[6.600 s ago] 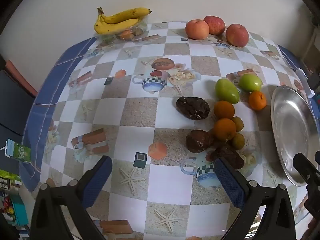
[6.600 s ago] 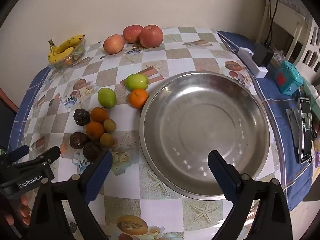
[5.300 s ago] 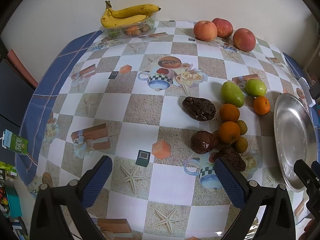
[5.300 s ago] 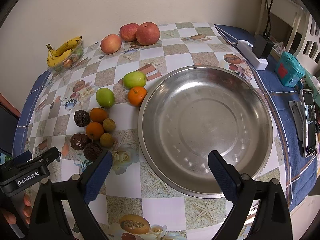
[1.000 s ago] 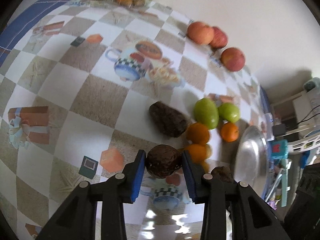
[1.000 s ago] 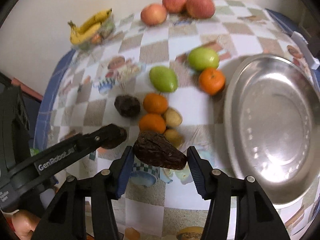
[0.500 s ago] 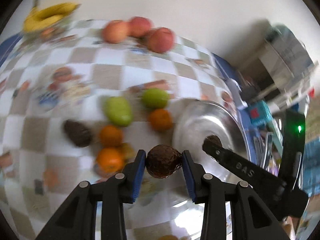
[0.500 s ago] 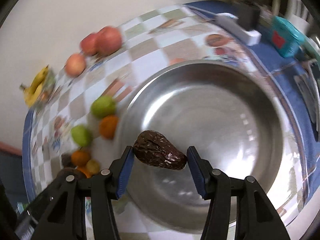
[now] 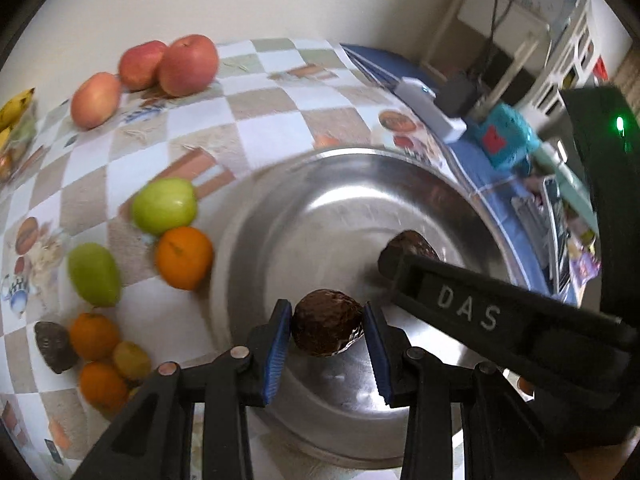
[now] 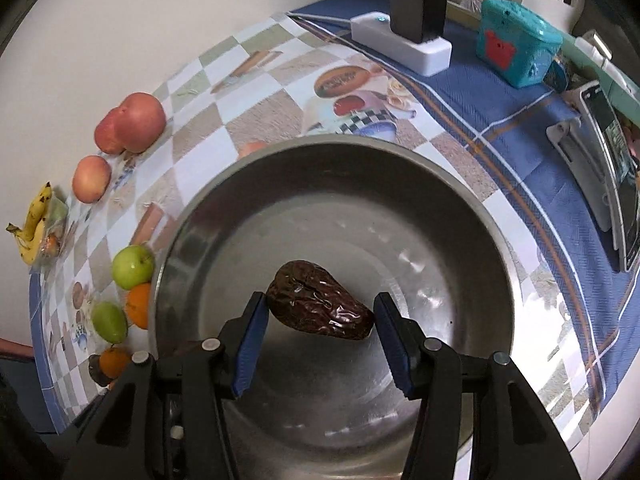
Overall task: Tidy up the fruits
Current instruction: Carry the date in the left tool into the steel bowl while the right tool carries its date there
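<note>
My left gripper (image 9: 325,334) is shut on a round dark brown fruit (image 9: 327,328), held over the near left part of the steel bowl (image 9: 320,176). My right gripper (image 10: 318,318) is shut on a wrinkled, elongated dark brown fruit (image 10: 320,307) over the middle of the steel bowl (image 10: 332,152). The right gripper's arm crosses the left wrist view, with its dark fruit (image 9: 412,242) showing past the finger. Left of the bowl lie a green apple (image 9: 165,204), a green pear (image 9: 94,274), oranges (image 9: 184,257), small yellowish fruits (image 9: 130,359) and another dark fruit (image 9: 55,346).
Three red apples (image 9: 188,65) and bananas (image 10: 35,216) lie at the far side of the checkered tablecloth. A white power strip with a black adapter (image 10: 404,38), a teal box (image 10: 516,42) and a phone on a stand (image 10: 608,152) sit right of the bowl.
Both grippers have carried their dark fruits from the fruit pile over to the steel bowl and are now lower and closer above it. Both remain shut on their fruits.
</note>
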Demonstrator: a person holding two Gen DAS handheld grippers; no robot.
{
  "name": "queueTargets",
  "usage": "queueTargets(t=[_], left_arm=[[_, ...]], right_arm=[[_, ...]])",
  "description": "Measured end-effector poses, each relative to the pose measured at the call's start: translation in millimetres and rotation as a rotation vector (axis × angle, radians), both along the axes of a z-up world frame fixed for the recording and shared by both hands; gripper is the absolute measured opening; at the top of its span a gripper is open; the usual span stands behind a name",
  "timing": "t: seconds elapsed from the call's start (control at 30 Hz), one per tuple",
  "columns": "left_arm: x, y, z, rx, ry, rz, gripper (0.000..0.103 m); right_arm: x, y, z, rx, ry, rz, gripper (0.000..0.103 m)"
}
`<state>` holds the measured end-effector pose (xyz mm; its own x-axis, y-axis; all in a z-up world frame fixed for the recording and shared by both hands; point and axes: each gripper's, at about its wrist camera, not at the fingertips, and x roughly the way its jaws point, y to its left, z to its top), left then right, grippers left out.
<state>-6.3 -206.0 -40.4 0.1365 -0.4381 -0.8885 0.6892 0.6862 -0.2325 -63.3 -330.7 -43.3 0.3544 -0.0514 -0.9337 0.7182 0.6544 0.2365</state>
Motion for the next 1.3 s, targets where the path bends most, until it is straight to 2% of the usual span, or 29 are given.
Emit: queueTargets(t=[0.23,0.5,0.57,0.73,0.93,1.3], left_arm=[[-9.3,-5.7,-10.1,0.034,-0.011,-0.026,0.04],[-3.9,-1.2,-11.7,0.001,0.031,0.005,0.04],[-3.9,-1.7,-12.6,0.003,0.038,0.003,0.045],[-4.8,-1.4,-12.4,0.005,0.046,0.003,0.048],[-5.8,0.7,-2.6,-0.024,0.04,0.002,0.054],[4.2,16.6,21.5,-0.06,0.034,0.056,0.055]], right_arm=[[0.4,-1.4,-11.4,0.029,0.024,-0.007,0.057],[1.2,-0.2,-12.8,0.022,0.023,0.0,0.057],[4.3,-0.1,-14.1,0.02,0.023,0.002,0.057],[4.6,1.9,-13.6,0.015,0.029,0.014,0.057],[4.3,2.4,-7.9,0.015,-0.004,0.017,0.057],[0.2,4.0,14.9,-0.023,-0.089,0.009,0.057]])
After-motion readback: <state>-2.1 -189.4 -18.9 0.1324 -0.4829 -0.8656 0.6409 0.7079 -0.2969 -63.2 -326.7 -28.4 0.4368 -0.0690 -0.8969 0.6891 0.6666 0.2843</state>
